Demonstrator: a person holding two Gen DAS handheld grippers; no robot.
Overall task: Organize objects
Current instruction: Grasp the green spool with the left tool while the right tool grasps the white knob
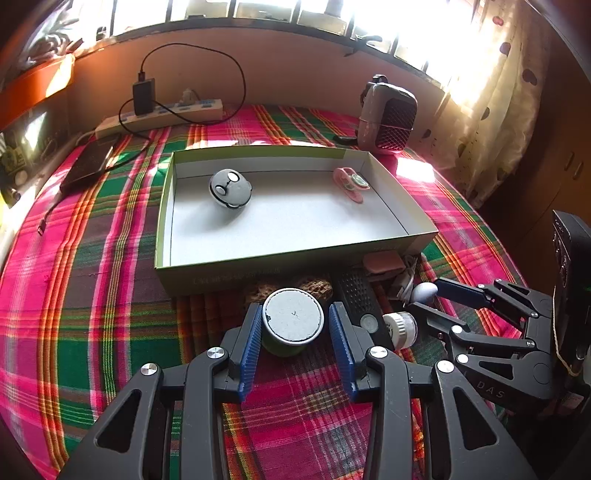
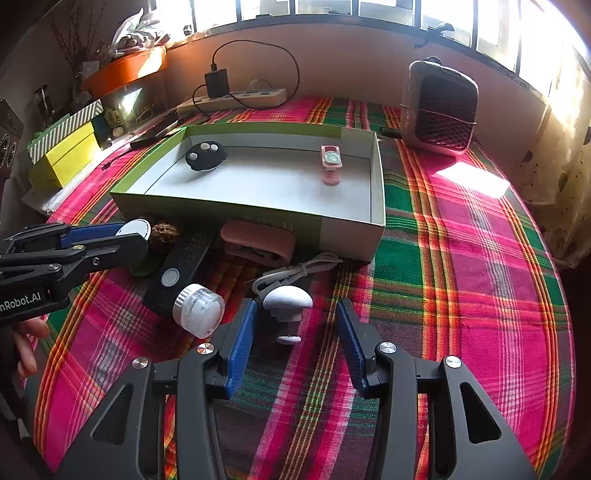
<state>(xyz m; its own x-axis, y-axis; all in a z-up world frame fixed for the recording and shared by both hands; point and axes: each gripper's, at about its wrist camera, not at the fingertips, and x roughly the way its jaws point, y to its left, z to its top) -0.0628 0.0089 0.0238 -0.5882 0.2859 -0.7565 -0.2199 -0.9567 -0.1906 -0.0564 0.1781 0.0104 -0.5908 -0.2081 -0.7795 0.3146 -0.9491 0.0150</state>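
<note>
Left wrist view has the left gripper (image 1: 293, 325) spread wide around the upright green tin (image 1: 291, 321), pads not yet pressing, the box (image 1: 295, 258) just beyond; the right gripper (image 2: 295, 325), also wide, straddles a white knob (image 2: 288, 301) lying ahead.

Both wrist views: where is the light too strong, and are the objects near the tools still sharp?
Left wrist view: the window and curtain are blown out, a sun patch glares on the cloth; the round tin between the left tool fingers is sharp. Right wrist view: similar glare at the upper right; the white knob is sharp; straight edges bend.
</note>
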